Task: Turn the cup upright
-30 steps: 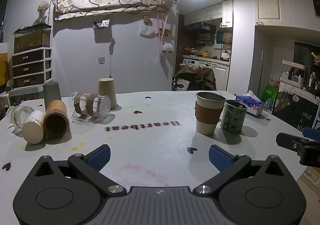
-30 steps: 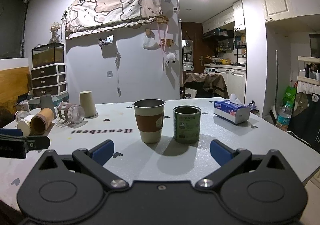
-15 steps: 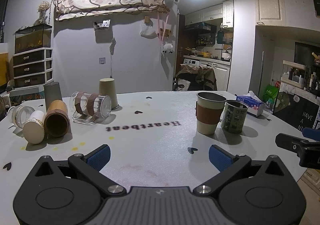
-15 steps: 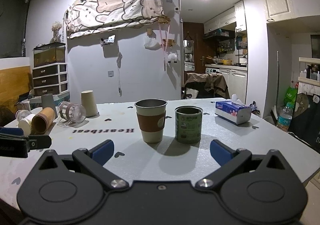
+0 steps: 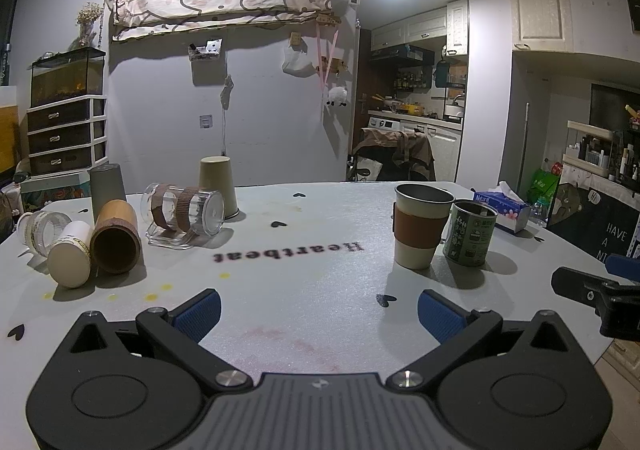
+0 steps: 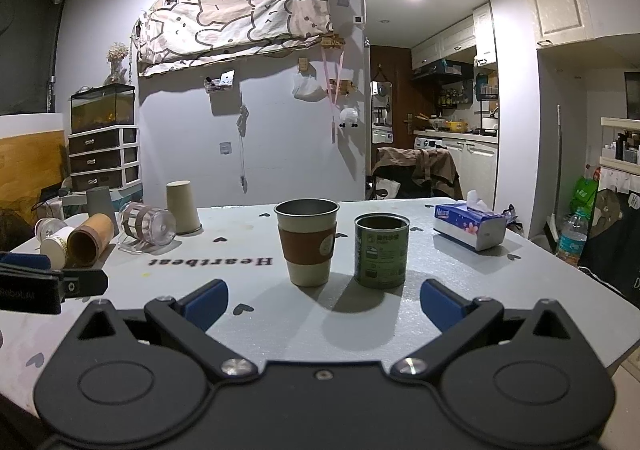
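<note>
sideways lies the brown cup (image 5: 115,242), mouth facing camera.

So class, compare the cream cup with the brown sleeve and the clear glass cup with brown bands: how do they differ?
The sleeved cup stands upright, mouth up; the clear banded cup lies on its side.
The sleeved cup is opaque cream with one wide brown sleeve; the clear banded cup is see-through with two narrower bands.
The sleeved cup sits beside a green can; the clear banded cup lies among the cups on the left.
Both rest on the table, ungripped.
</note>
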The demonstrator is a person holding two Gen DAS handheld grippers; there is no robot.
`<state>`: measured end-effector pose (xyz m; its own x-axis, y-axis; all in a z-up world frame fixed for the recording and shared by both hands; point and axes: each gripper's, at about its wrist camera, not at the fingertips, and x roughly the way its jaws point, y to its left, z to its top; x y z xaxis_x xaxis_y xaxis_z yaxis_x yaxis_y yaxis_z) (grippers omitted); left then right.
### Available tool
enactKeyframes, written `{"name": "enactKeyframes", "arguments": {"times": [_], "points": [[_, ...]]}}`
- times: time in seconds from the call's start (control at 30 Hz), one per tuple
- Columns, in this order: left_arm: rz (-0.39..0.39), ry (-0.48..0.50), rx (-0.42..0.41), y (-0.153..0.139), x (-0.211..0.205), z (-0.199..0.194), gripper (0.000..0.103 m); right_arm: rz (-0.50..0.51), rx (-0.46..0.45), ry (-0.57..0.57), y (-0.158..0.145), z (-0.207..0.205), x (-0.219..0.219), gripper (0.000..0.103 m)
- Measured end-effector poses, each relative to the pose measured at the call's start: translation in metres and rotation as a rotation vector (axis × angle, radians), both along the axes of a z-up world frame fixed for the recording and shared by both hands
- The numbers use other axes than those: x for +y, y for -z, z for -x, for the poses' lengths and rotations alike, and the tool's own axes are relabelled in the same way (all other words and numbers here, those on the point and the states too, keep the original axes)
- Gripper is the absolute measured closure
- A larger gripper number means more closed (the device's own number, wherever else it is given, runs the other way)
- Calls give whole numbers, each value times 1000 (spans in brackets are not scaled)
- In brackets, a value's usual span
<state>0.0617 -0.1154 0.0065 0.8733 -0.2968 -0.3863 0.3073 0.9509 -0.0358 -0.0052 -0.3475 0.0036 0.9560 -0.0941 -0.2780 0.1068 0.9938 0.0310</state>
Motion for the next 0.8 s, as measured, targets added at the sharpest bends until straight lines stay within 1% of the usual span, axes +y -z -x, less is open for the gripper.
{"name": "enactKeyframes", "arguments": {"times": [0.8], "points": [[-1, -3, -2, 0, 1, 1, 0, 2, -4, -5, 0, 0, 1, 0]]}}
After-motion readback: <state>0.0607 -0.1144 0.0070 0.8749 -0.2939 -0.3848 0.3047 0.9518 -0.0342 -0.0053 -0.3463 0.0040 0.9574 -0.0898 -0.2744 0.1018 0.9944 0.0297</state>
